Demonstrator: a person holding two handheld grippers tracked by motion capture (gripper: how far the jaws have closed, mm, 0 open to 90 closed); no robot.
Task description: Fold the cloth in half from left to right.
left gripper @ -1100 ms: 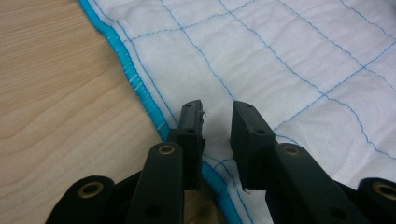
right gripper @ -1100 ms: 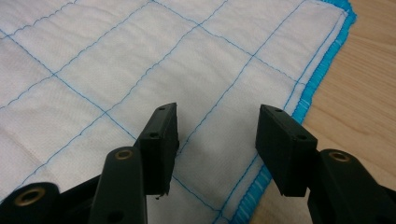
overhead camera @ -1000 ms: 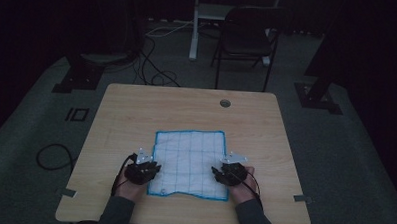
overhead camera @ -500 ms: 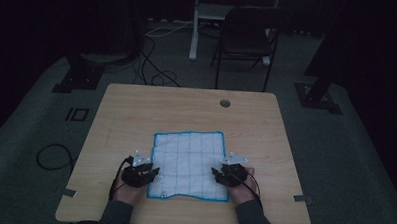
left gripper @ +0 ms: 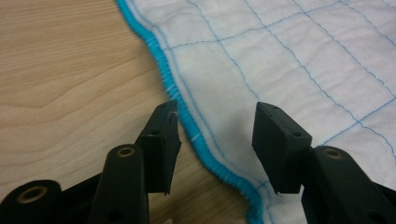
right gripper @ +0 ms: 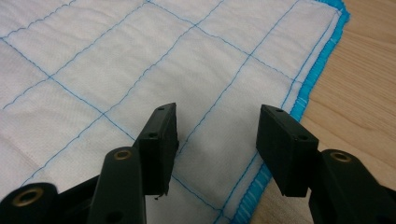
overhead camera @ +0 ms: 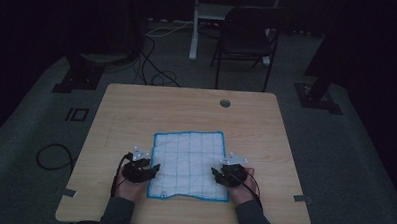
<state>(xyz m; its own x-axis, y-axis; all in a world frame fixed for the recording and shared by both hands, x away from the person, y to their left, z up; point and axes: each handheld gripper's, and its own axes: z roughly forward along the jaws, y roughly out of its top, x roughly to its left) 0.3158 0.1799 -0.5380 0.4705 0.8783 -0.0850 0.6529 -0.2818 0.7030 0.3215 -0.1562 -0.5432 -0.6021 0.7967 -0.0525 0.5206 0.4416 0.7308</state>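
Observation:
A white quilted cloth (overhead camera: 189, 161) with a blue grid and bright blue hem lies flat on the wooden table (overhead camera: 136, 110), near its front edge. My left gripper (overhead camera: 153, 169) sits at the cloth's left hem, open, one jaw over bare wood and the other over the cloth (left gripper: 289, 60), with the hem running between them. My left gripper (left gripper: 217, 135) holds nothing. My right gripper (overhead camera: 216, 173) is at the cloth's right side, open, with both jaws over the fabric (right gripper: 116, 70) just inside the right hem. My right gripper (right gripper: 217, 137) is empty too.
A round cable hole (overhead camera: 225, 103) is in the table's far edge. A dark folding chair (overhead camera: 246, 38) and a white post (overhead camera: 194, 27) stand behind the table. Cables (overhead camera: 153, 65) trail on the grey floor, and stand bases (overhead camera: 80, 75) flank the table.
Both hands have stayed at the cloth's near corners; the left gripper shifted slightly back toward the cloth's left hem. The cloth lies as before.

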